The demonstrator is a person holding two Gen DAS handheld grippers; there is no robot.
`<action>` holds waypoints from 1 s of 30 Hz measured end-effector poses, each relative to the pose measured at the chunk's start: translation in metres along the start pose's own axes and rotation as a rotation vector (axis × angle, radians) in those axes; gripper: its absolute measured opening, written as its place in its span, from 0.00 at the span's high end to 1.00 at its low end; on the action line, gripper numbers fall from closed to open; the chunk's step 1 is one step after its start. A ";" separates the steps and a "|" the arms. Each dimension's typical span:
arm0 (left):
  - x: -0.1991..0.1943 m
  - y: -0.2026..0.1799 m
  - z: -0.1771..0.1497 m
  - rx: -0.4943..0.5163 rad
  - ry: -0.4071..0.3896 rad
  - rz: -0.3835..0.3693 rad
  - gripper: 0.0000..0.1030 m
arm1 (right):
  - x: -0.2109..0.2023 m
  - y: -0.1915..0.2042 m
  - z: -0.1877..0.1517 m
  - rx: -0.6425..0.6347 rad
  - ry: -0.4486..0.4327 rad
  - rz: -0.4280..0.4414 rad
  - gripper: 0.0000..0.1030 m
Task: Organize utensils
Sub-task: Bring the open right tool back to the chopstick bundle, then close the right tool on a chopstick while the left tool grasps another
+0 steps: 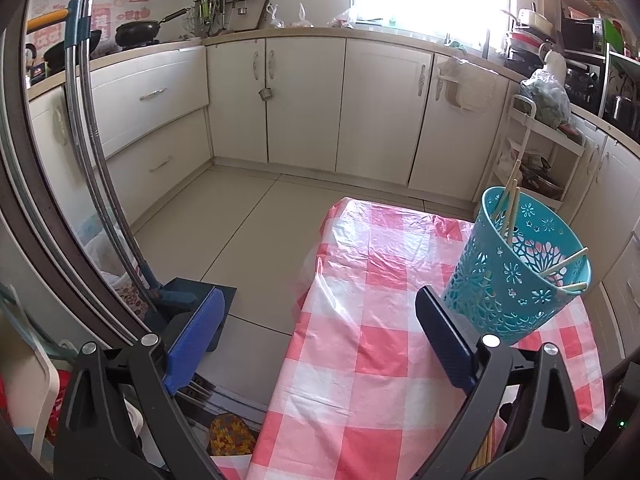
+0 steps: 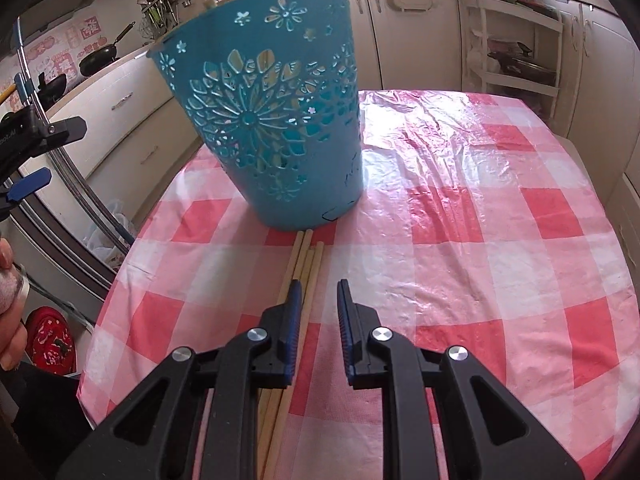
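Observation:
A teal cut-out plastic basket point(image 2: 276, 128) stands on the pink-checked tablecloth point(image 2: 480, 240); in the left wrist view the basket point(image 1: 520, 276) holds a few wooden chopsticks point(image 1: 510, 204). Several more chopsticks point(image 2: 306, 252) lie on the cloth just in front of it. My right gripper point(image 2: 319, 285) hangs over their near part with its jaws a narrow gap apart. One stick shows in the gap by the left pad, and the pads press on nothing. My left gripper point(image 1: 320, 294) is wide open and empty, left of the basket over the table's edge.
The table's left edge point(image 1: 304, 280) drops to the tiled floor. A dustpan and broom point(image 1: 188, 300) lean by a metal frame. White cabinets ring the room, and a white shelf rack point(image 2: 516, 56) stands behind the table. A hand point(image 2: 8, 280) shows at the left.

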State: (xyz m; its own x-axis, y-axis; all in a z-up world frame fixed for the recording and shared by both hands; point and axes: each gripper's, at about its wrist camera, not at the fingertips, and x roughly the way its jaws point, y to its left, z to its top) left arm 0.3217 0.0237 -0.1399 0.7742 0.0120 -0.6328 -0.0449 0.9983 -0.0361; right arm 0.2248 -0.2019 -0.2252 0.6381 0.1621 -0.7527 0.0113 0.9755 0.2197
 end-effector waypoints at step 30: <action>0.056 -0.112 -0.095 0.313 0.373 -0.228 0.14 | -0.011 -0.049 -0.023 -0.015 0.013 -0.009 0.95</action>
State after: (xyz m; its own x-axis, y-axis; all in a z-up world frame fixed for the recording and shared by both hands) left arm 0.3100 -0.0926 -0.2450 0.4631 -0.1713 -0.8696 0.3330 0.9429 -0.0084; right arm 0.1997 -0.2482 -0.2415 0.6276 0.1552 -0.7629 0.0055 0.9790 0.2037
